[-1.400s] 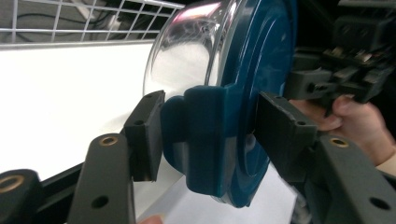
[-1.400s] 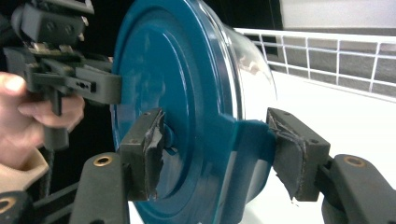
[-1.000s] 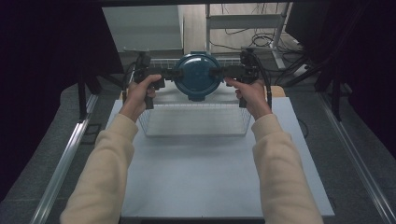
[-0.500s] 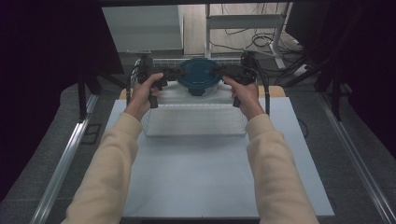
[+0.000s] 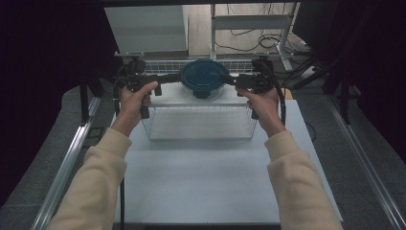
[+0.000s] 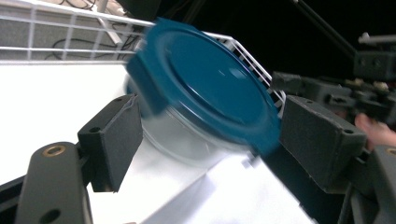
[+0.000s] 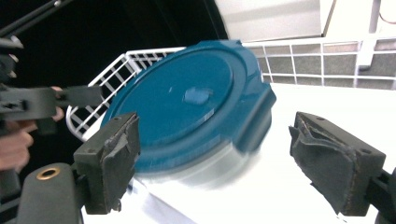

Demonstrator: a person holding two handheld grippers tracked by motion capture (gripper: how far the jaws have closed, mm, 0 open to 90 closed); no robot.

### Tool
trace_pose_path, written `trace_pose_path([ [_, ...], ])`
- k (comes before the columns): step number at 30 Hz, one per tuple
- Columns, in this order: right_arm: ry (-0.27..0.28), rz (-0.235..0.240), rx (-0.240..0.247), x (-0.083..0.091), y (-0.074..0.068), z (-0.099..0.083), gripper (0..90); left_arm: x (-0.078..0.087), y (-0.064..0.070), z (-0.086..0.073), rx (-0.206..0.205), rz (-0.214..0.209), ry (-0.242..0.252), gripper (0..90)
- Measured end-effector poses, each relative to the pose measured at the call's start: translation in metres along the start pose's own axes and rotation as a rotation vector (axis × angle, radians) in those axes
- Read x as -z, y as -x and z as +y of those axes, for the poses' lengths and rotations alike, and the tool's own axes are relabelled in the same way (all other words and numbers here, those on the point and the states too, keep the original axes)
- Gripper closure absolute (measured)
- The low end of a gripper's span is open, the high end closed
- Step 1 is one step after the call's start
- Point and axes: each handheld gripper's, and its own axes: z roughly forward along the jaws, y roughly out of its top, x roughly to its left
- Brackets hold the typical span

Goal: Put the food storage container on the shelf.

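Looking down from the high view, a round container with a blue lid (image 5: 205,76) hangs between the left gripper (image 5: 168,78) and the right gripper (image 5: 234,79), above the far end of a white wire basket (image 5: 201,122) on the white table (image 5: 210,182). Whether either claw pinches it cannot be told there. From the left gripper view, the jaws stand spread, with the container (image 6: 205,93) tilted between them and the wire rim behind. From the right gripper view, the jaws are spread too, the lid (image 7: 187,107) lying near the left pad (image 7: 116,154).
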Motion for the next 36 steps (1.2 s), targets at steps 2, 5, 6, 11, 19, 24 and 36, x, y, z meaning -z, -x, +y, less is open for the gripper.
trace_pose_path([
  [2, 0.009, 0.011, 0.046, 0.017, -0.002, -0.01, 17.2, 0.01, 0.01, -0.011, -0.035, -0.01, -0.018, 22.1],
  [5, 0.02, 0.021, 0.078, 0.028, -0.005, -0.018, 17.8, 0.016, 0.017, -0.019, -0.058, -0.007, -0.019, 22.2],
  [6, 0.022, 0.027, 0.09, 0.033, -0.006, -0.022, 17.9, 0.019, 0.02, -0.024, -0.072, -0.005, -0.02, 22.1],
  [11, 0.025, 0.028, 0.159, 0.057, -0.013, -0.042, 18.1, 0.029, 0.034, -0.05, -0.141, 0.038, -0.026, 22.0],
  [19, 0.026, 0.065, 0.198, 0.091, -0.013, -0.1, 18.4, 0.045, 0.04, -0.115, -0.209, 0.051, -0.043, 19.9],
  [24, 0.025, 0.051, 0.207, 0.106, -0.005, -0.144, 18.8, 0.052, 0.036, -0.161, -0.214, 0.084, -0.062, 19.2],
  [36, -0.116, -0.02, 0.227, 0.101, 0.013, -0.23, 19.5, 0.036, 0.009, -0.236, -0.183, 0.176, -0.2, 18.9],
])
